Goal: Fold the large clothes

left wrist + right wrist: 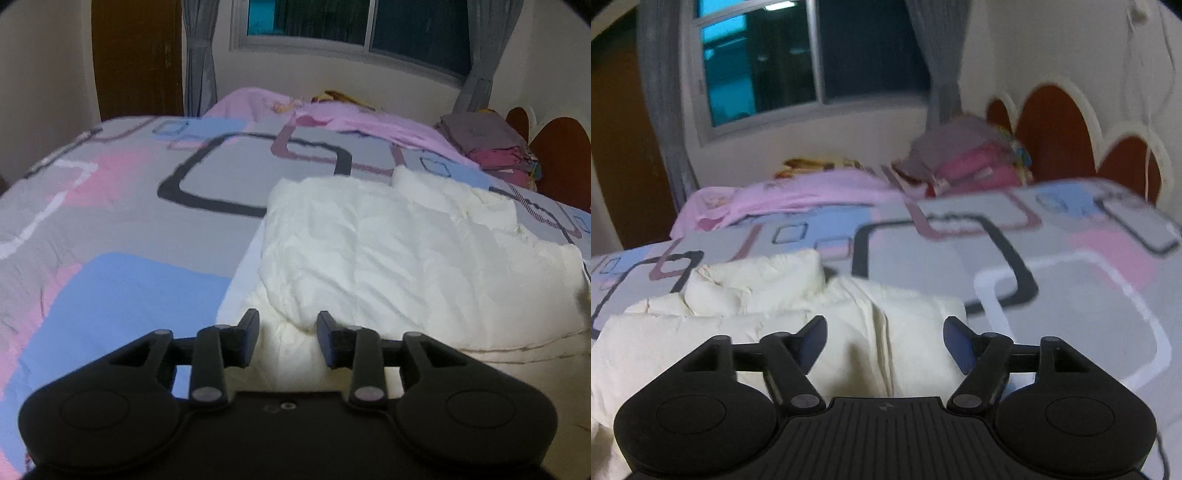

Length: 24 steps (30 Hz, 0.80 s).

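Note:
A large cream-white garment (406,258) lies partly folded on the patterned bedspread (110,206). In the left wrist view it fills the right half, with wrinkled layers stacked at its near edge. My left gripper (287,325) hovers over that near left corner, open, a soft fold of the cloth showing in the gap without the pads pressing it. In the right wrist view the garment (738,295) sits low and left, a thick folded edge running toward the camera. My right gripper (884,332) stands wide open just above that edge, holding nothing.
A pile of folded grey and pink clothes (491,144) (964,158) rests by the scalloped brown headboard (1056,129). A pink sheet (351,118) lies along the far side under the window (354,26). A wooden door (136,55) stands far left.

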### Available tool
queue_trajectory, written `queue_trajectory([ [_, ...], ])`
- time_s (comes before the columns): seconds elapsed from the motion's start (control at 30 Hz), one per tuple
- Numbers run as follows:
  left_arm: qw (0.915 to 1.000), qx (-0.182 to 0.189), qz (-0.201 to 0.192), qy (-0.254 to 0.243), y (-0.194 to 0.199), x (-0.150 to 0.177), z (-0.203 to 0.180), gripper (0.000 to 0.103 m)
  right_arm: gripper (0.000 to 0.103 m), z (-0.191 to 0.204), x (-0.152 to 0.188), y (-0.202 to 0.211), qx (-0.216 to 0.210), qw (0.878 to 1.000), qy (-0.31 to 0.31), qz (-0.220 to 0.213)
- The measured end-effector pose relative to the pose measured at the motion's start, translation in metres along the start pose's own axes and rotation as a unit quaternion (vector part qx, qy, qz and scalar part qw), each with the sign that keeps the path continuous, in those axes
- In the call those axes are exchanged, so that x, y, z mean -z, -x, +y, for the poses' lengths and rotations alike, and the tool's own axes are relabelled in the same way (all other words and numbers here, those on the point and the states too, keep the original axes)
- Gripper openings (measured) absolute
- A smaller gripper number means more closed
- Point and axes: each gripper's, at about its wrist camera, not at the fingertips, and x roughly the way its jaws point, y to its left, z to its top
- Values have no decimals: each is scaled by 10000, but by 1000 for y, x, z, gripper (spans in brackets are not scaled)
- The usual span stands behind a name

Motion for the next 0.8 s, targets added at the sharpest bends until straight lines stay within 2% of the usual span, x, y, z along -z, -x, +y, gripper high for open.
queue_trajectory([
  [0.13, 9998, -63, -211, -28, 12, -7, 0, 41, 68, 7, -5, -5, -133, 9999, 59, -33],
  [0.23, 9995, 11, -321, -16, 17, -16, -2, 43, 43, 13, -7, -12, -294, 9995, 136, 64],
  [0.43, 9989, 216, -398, -117, 6, -36, -15, 47, 42, 25, -7, -33, -464, 9985, 196, 233],
  [0.6, 9988, 319, -306, -228, -29, -53, -30, 47, 42, 35, -5, -57, -494, 9976, 203, 432],
  [0.8, 9990, 176, -183, -368, -78, -60, -40, 47, 42, 30, 5, -87, -207, 9975, 340, 591],
])
